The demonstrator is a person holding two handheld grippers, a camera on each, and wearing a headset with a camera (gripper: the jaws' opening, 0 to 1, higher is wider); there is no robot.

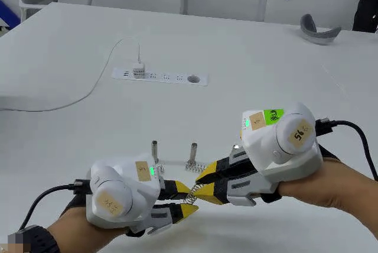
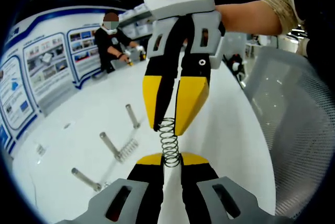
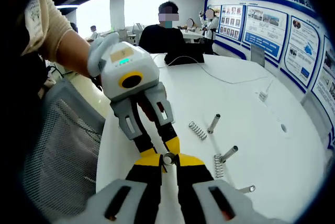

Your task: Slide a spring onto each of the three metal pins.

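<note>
Spring (image 2: 168, 143) between left claw (image 2: 166, 158), right claw (image 2: 167, 125) (sticker (image 1: 301, 135) blurred)

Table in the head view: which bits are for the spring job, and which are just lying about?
For the job: held spring, left gripper, right gripper, three metal pins, spring by a pin's base, loose spring.
Lying about: power strip, plugged-in charger, grey curved piece.

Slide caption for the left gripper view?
Left gripper and right gripper pinch one spring end to end beside three metal pins.
</note>
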